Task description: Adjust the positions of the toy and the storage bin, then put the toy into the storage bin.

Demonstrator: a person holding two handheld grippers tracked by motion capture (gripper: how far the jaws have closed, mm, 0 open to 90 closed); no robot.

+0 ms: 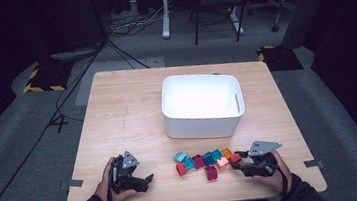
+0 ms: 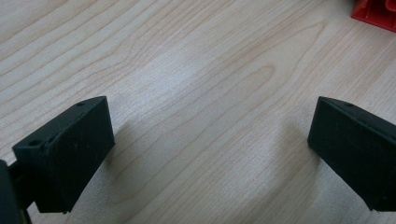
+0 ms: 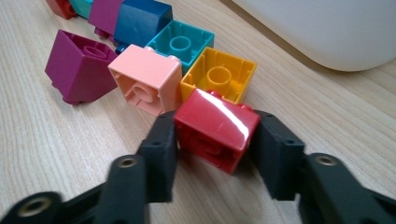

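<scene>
A shiny red block [image 3: 215,129], a pink block [image 3: 147,79], a yellow block [image 3: 219,74], a white tub [image 1: 202,104], a light wood table [image 1: 118,117].

My right claw [image 3: 212,154] is matt black plastic; the red brick [image 3: 215,128] in it is glossy, smooth plastic. The table [image 2: 196,93] shows pale wood grain, and the bin [image 1: 201,105] smooth white plastic.
</scene>
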